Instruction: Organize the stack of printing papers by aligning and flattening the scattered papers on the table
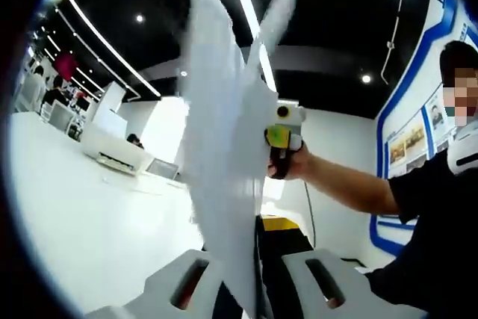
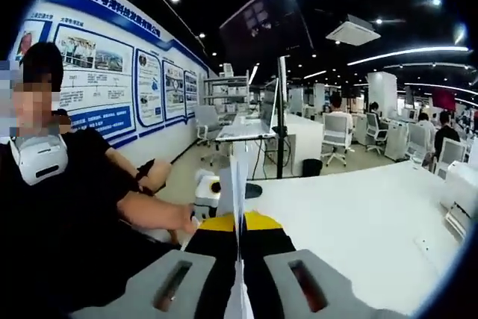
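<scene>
- The papers (image 1: 224,147) are held up off the counter (image 1: 89,207), pinched between the two grippers; the step in hand is judged to be the aligning, with the sheets lifted so that their edges can be squared.
- In the left gripper view, the left gripper (image 1: 254,278) is seen with its jaws drawn together on the lower edge of the papers; the sheets rise from between the jaws, fanned and bent towards the top.
- In the same view, the right gripper (image 1: 282,136) is seen beyond the papers, gripped in the person's hand (image 1: 295,162), touching the far edge of the sheets.
- In the right gripper view, the right gripper (image 2: 239,278) is clamped on the papers (image 2: 237,184), which are seen edge-on as a thin upright strip between the jaws; the left gripper (image 2: 209,192) is seen just behind that strip.
- The sheets are not yet flush; loose corners splay apart at the top.
- The next move is judged to call for the stack being lowered edge-first onto the counter (image 2: 358,207) and tapped, with the clamp eased enough for the sheets to slide level; after that it should be laid flat and pressed.
</scene>
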